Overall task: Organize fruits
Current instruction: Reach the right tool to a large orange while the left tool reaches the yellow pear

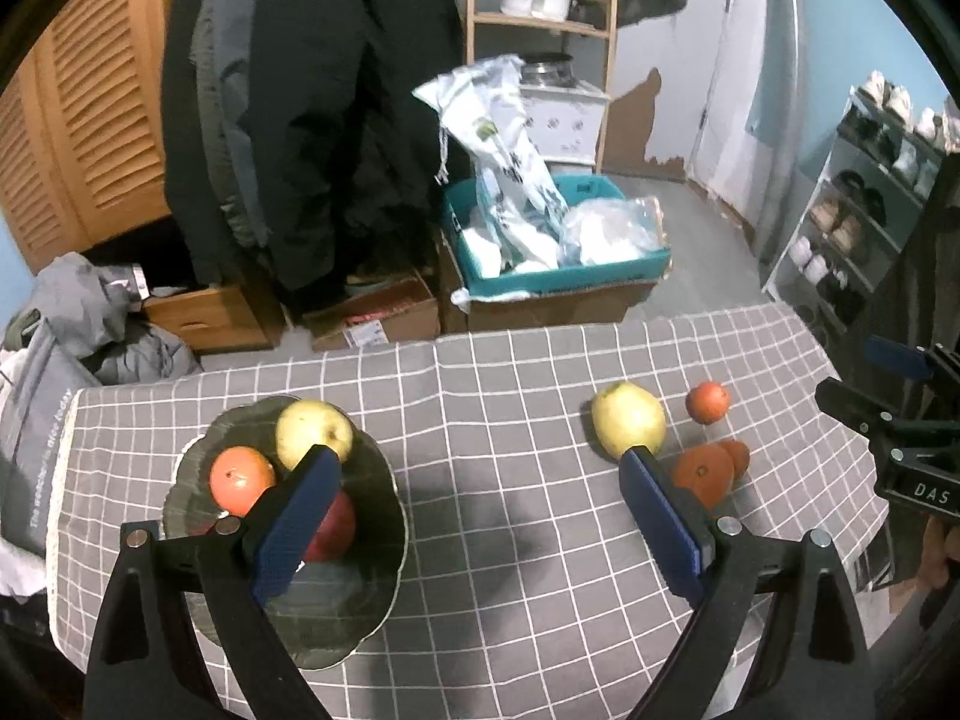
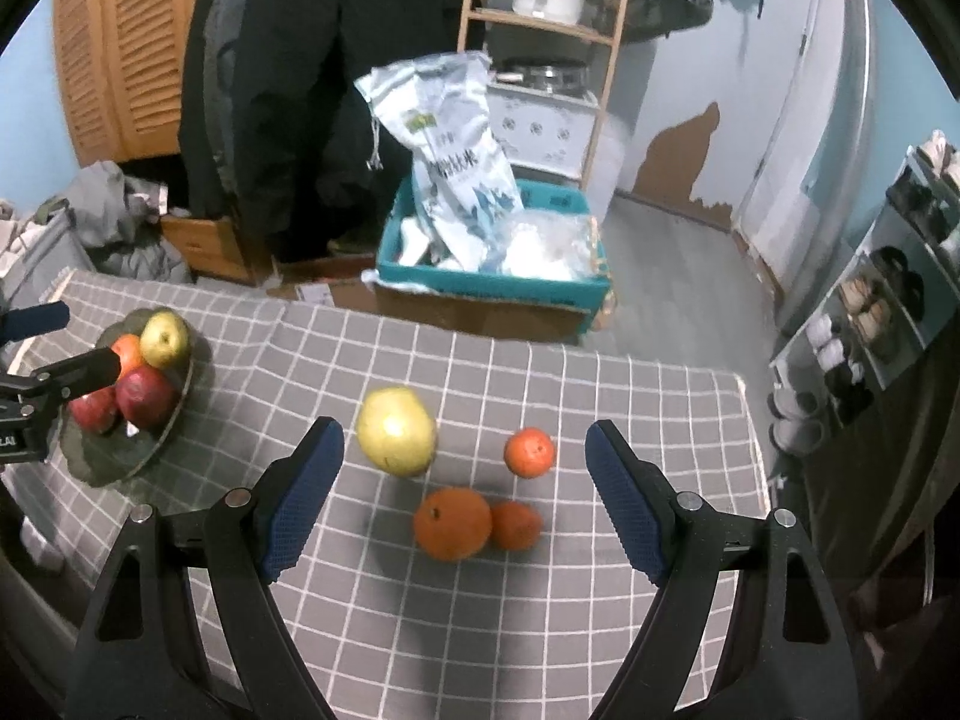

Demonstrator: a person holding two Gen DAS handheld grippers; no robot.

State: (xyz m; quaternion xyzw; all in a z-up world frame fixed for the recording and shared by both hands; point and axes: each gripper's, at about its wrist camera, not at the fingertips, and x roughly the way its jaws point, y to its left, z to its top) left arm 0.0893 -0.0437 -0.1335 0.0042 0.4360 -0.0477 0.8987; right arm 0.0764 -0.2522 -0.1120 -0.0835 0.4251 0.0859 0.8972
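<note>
A dark glass plate (image 1: pixel 372 588) (image 2: pixel 96 456) on the grey checked tablecloth holds a yellow apple (image 1: pixel 312 429), an orange (image 1: pixel 240 477) and red apples (image 2: pixel 144 396). Loose on the cloth lie a yellow pear (image 2: pixel 397 431) (image 1: pixel 627 425), a small orange (image 2: pixel 529 451) (image 1: pixel 708 402), a large orange (image 2: pixel 451 522) (image 1: pixel 702 471) and a smaller orange touching it (image 2: pixel 516 525). My left gripper (image 1: pixel 480 468) is open and empty above the cloth, its left finger over the plate. My right gripper (image 2: pixel 465 441) is open and empty, above the loose fruit.
The table's far edge (image 2: pixel 480 339) drops to the floor. Beyond it stand a teal box with bags (image 2: pixel 492 276), cardboard boxes, hanging coats, a wooden shelf and a shoe rack (image 2: pixel 870 312). My right gripper shows at the right edge of the left wrist view (image 1: pixel 900 432).
</note>
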